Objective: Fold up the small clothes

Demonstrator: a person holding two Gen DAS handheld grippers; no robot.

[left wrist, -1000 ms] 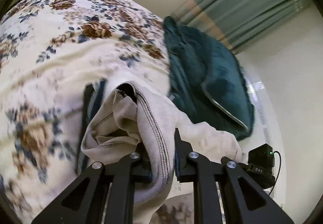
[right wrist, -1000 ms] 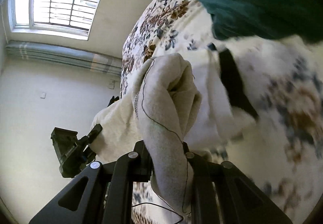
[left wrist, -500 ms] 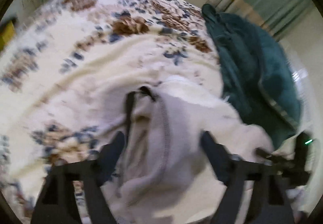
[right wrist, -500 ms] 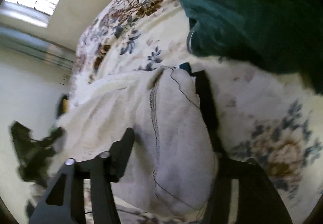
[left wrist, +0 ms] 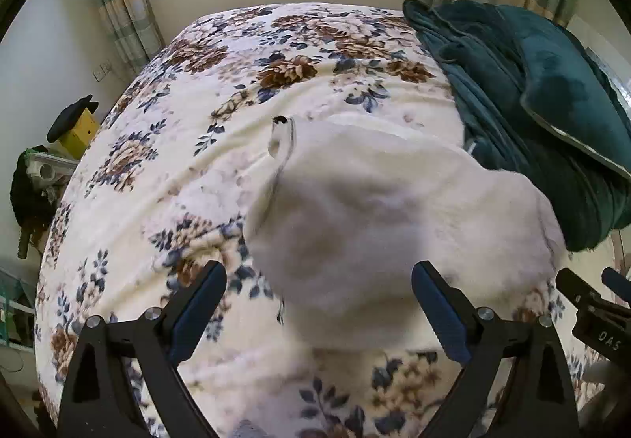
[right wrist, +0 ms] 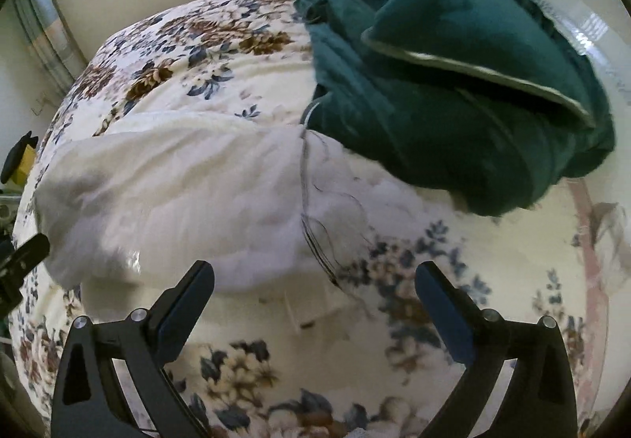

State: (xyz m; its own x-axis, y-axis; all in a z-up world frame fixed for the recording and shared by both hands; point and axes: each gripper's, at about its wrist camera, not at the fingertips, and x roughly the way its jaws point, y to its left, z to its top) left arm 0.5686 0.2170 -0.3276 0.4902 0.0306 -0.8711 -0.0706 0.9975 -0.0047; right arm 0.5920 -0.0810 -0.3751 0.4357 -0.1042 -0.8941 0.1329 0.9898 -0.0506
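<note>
A small pale grey-white garment [left wrist: 394, 217] lies folded over on the floral bedspread [left wrist: 189, 146], its stitched edge toward the left. It also shows in the right wrist view [right wrist: 189, 197], with a dark seam and loose threads on its right side. My left gripper [left wrist: 319, 304] is open and empty, just in front of the garment's near edge. My right gripper [right wrist: 315, 304] is open and empty, in front of the garment's right half. The other gripper's black body shows at the right edge of the left wrist view [left wrist: 595, 319].
A dark teal blanket with a pillow [left wrist: 544, 110] is heaped at the right of the bed, touching the garment's far corner; it also shows in the right wrist view [right wrist: 453, 83]. Curtains and a window are behind. Yellow and black items [left wrist: 75, 122] stand beside the bed at left.
Both grippers were shut on the garment and held it up a second ago. They opened, dropped it onto the bed, and drew back; the garment now lies flat.
</note>
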